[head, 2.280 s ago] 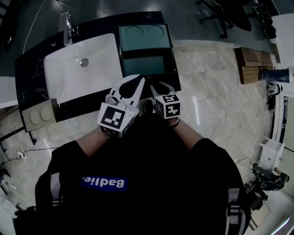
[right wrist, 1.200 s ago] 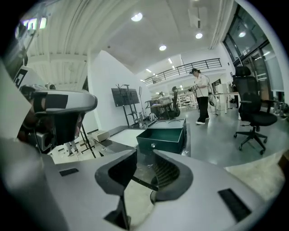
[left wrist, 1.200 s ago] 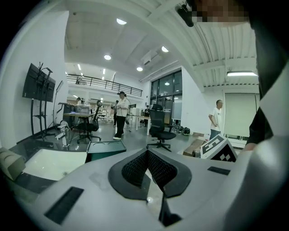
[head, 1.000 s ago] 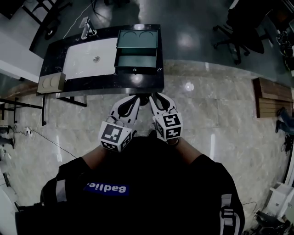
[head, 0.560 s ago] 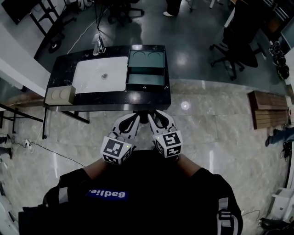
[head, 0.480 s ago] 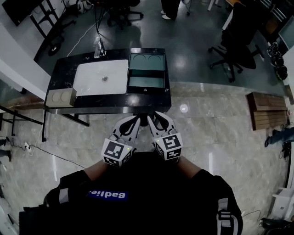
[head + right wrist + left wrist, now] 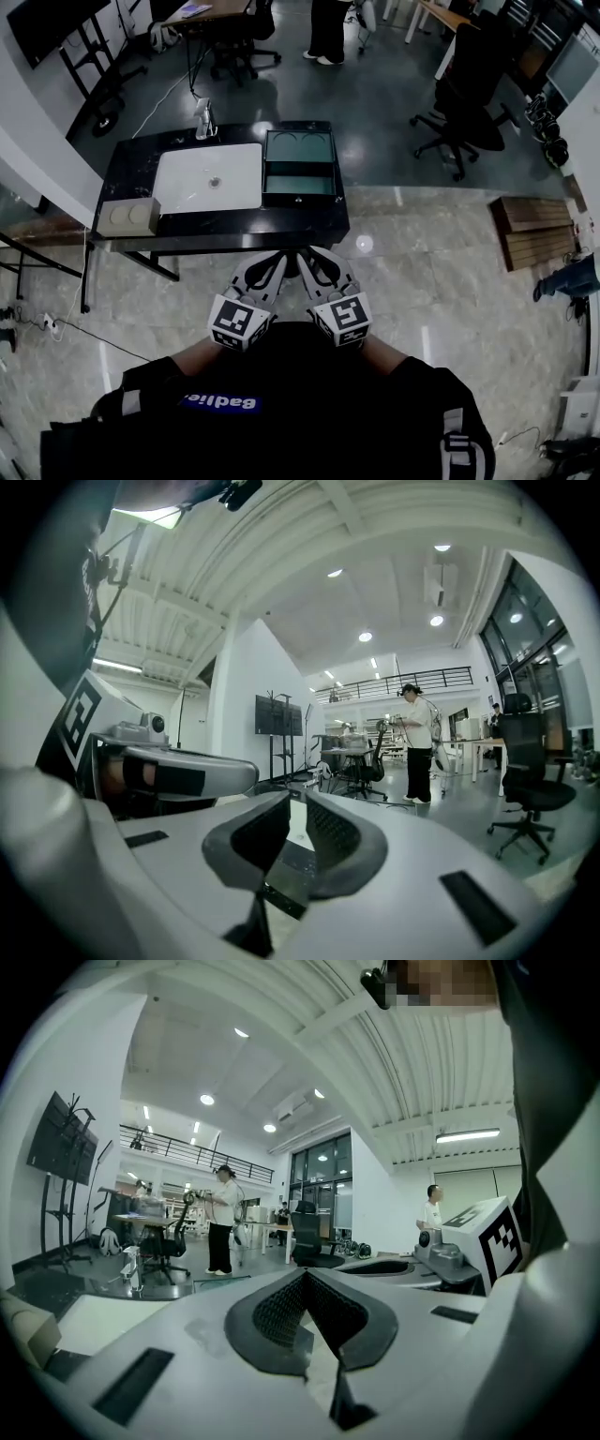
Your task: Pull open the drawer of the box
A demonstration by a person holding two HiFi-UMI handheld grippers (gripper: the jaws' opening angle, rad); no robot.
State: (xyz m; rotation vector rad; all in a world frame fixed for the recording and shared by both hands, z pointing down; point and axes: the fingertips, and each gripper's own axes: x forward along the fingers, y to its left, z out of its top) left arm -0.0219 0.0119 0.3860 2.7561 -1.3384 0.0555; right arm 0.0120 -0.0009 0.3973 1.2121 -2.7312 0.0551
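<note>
Box (image 7: 299,148), green, stood on black table (image 7: 225,230), just beside a white sink basin (image 7: 208,178) and on its right in the head view. Two round recesses showed in the box top. Drawer (image 7: 299,185) stood pulled out on the side facing the person, inside showing, with a small knob (image 7: 298,198) on its front.

Left gripper (image 7: 307,1273): jaws pressed together at the tips, nothing between them. Right gripper (image 7: 297,796): jaws a narrow slit apart, nothing between them.

Both grippers were held side by side close to the person's chest, over the marble floor (image 7: 441,281) just short of the table's near edge. They pointed toward the table and were well apart from the box.

A beige block (image 7: 129,217) lay at the table's left end. An office chair (image 7: 459,94) stood beyond the table.
</note>
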